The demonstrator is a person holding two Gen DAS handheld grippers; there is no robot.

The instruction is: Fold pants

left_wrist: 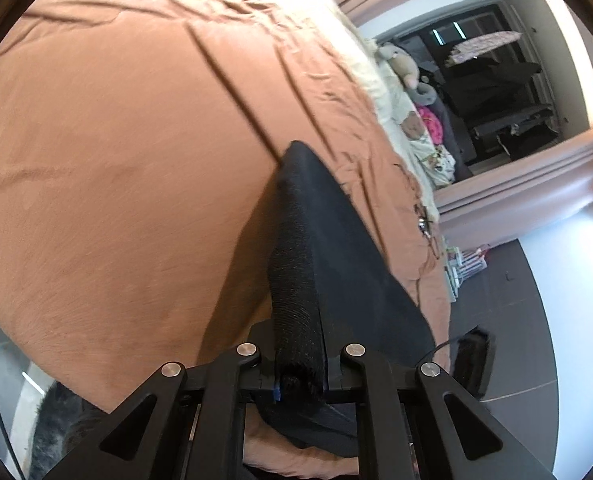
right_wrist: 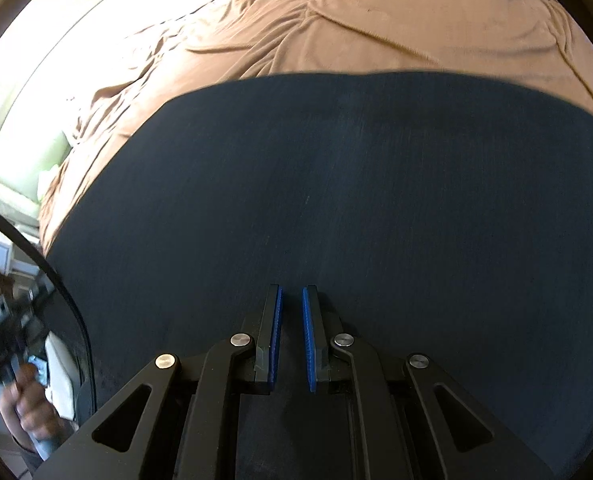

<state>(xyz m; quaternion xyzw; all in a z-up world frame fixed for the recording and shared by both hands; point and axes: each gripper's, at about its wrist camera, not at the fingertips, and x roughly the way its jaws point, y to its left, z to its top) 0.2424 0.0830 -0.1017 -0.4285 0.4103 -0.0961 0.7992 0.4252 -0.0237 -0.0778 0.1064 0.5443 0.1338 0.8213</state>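
The black pants (right_wrist: 336, 200) lie spread flat on the brown bedspread (right_wrist: 336, 20). My right gripper (right_wrist: 292, 296) hovers low over the near part of the cloth, its blue pads slightly apart with nothing between them. In the left wrist view my left gripper (left_wrist: 300, 344) is shut on a bunched ribbed edge of the pants (left_wrist: 296, 280), which rises as a dark ridge away from the jaws over the bedspread (left_wrist: 116, 140).
Cream bedding and stuffed toys (left_wrist: 400, 64) lie along the bed's far edge. A dark open wardrobe (left_wrist: 496, 92) and grey floor (left_wrist: 536, 320) are to the right. A bright window (right_wrist: 56, 40) is left of the bed. A hand (right_wrist: 32, 408) holds the other gripper's handle.
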